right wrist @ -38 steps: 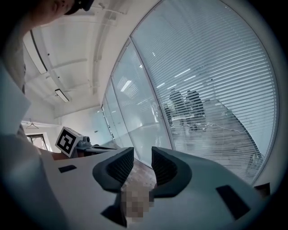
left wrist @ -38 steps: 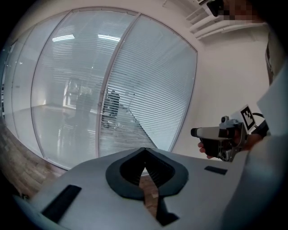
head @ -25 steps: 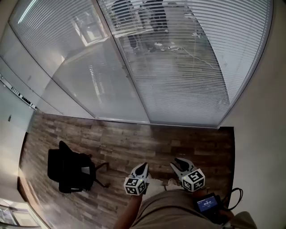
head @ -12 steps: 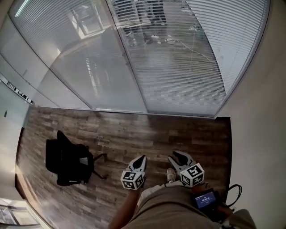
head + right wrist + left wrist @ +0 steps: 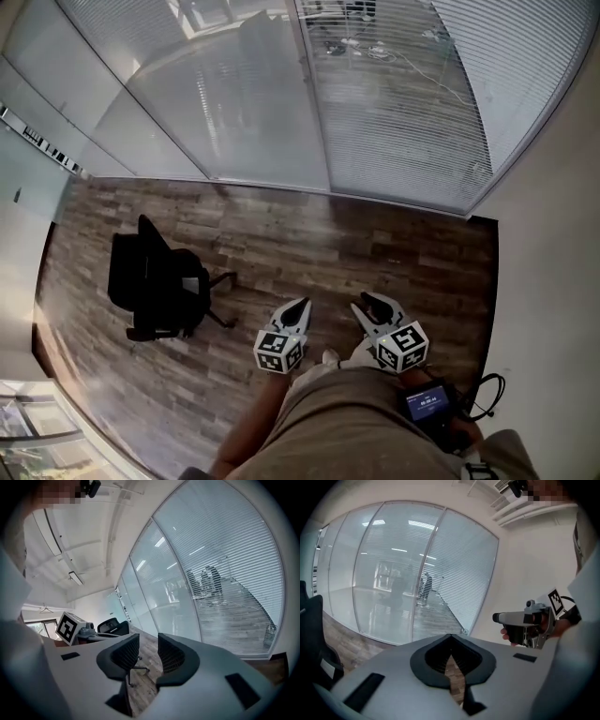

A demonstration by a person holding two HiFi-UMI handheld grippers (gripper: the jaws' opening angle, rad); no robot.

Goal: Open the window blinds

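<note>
White horizontal blinds hang with their slats down behind the curved glass wall, right of a metal post; they also show as the blinds and the blinds in the two gripper views. My left gripper is held low in front of my body over the wood floor, jaws shut and empty. Beside it my right gripper stands open with nothing between its ribbed pads. Both point toward the glass wall and are well short of it.
A black office chair stands on the wood floor at the left. A beige wall closes the right side. A small device with a lit screen and a cable hangs at my waist. Frosted glass panels fill the left.
In the head view the floor, the chair and the foot of the glass wall have slid upward and slightly right. Both grippers keep their pose before my body, jaws unchanged.
</note>
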